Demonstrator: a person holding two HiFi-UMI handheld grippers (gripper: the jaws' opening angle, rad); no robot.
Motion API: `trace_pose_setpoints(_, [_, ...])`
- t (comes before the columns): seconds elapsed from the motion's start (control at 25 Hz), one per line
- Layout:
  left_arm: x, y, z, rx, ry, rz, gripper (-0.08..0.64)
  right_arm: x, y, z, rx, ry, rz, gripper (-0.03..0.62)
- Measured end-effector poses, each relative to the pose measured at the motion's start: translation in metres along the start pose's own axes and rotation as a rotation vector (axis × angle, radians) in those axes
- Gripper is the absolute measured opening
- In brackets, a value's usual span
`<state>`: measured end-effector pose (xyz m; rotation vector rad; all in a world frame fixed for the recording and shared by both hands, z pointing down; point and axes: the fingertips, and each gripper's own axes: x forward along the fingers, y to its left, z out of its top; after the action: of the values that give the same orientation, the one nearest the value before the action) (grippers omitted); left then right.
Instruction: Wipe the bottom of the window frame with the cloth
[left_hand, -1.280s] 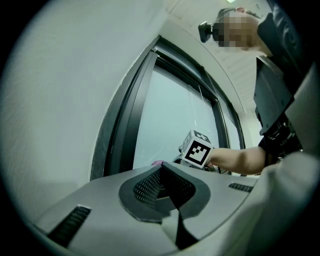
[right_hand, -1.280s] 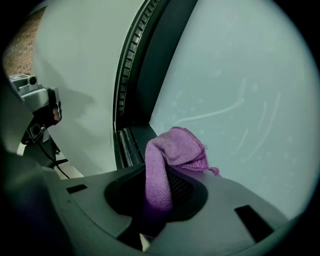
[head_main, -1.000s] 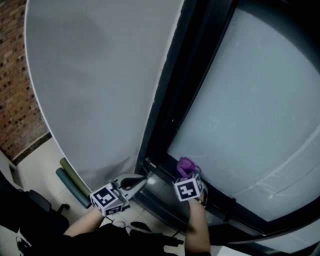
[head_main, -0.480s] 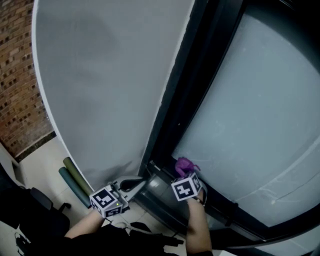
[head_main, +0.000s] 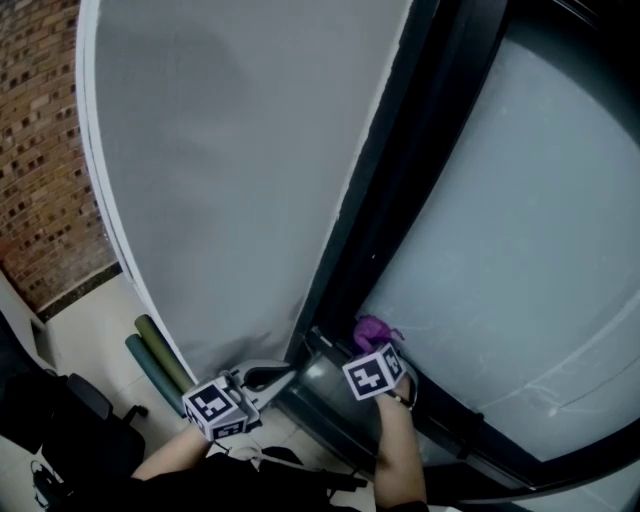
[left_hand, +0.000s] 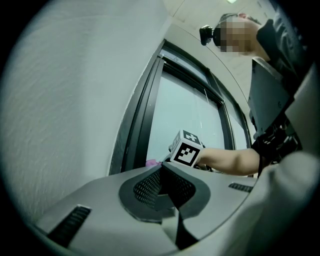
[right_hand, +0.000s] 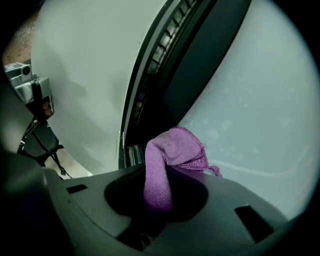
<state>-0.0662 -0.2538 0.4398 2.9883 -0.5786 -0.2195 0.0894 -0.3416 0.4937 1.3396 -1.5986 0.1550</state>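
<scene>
Your right forearm (head_main: 396, 455) reaches straight out from your body, with the right gripper (head_main: 378, 352) pointed into the lower corner of the window. Its jaws are clamped on the purple cloth (head_main: 372, 330), which bunches up past the tips. The bunch sits right where the dark upright (head_main: 400, 170) of the window frame (head_main: 445, 418) meets the bottom rail, up against the frosted glass (head_main: 500, 250). I can't tell whether it's actually pressing on the rail or just on the pane. Your left gripper (head_main: 272, 376) sits low beside the frame's outer edge, near the foot of the white wall (head_main: 230, 180). Its jaws are pressed together with nothing between them, and they angle toward the right one. For room, the upright boxes the cloth in on the left, but the bottom rail runs on bare to your right. Down by your left arm there are two green rolls (head_main: 158, 365) lying along the wall base.
</scene>
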Motion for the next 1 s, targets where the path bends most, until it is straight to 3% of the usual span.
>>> trace_pose_setpoints(0.28, [-0.006,0.004,-0.004,-0.005,0.013,0.034,0.005,0.002,0.000,0.003,-0.018,-0.004,-0.005,0.083])
trace_pose_setpoints(0.56, [-0.014,0.013,-0.001,0.022,-0.015,0.063,0.005,0.018,0.015,0.017,0.016,-0.078,0.060,0.083])
trace_pose_setpoints(0.76, [-0.018,0.014,-0.002,0.021,-0.003,0.069,0.005,0.014,0.014,0.023,0.023,-0.101,0.048,0.083])
trace_pose_setpoints(1.0, [-0.008,0.005,0.005,0.019,0.006,0.036,0.005,0.003,0.037,0.027,0.085,-0.174,0.209,0.086])
